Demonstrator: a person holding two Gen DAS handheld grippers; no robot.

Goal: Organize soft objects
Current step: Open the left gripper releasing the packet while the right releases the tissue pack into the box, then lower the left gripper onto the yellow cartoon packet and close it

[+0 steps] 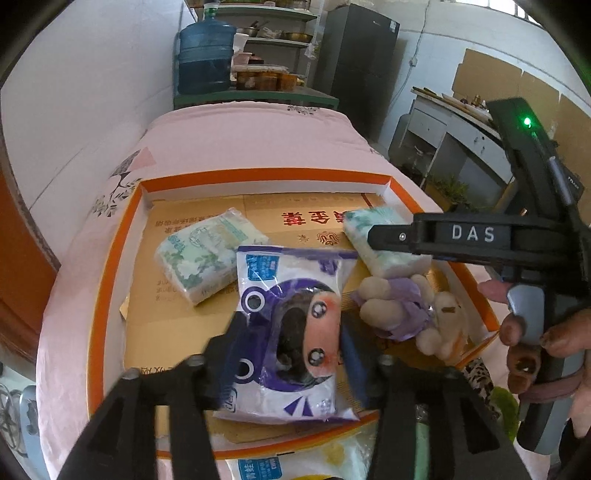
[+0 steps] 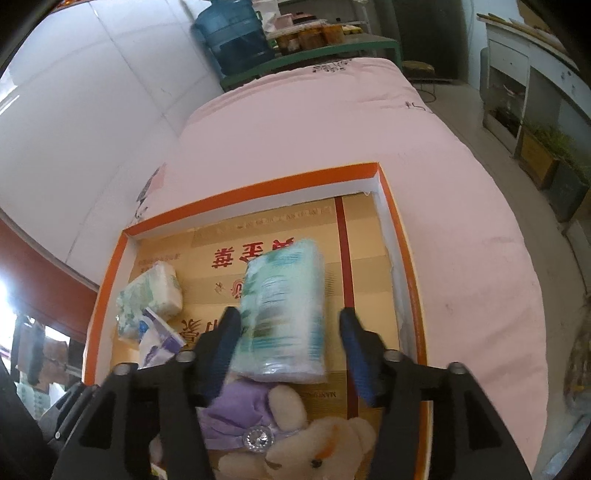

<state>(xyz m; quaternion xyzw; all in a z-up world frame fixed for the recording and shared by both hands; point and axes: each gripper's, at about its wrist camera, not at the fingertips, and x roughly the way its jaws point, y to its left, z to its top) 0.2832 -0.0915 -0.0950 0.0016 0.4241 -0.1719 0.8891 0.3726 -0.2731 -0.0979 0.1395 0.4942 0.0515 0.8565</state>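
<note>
A: Biggest first?
B: Shallow orange-rimmed cardboard tray on pink bedspread. In it: purple-white plastic doll packet, green-white tissue pack.
A: Fingers?
B: Left gripper released, straddling the packet. Right gripper released around the tissues.

A plain home kitchen or storeroom is showing here: a water jug is standing by shelves holding pots and jars, a dark fridge is standing behind, and a cloth-covered table is filling the foreground.
</note>
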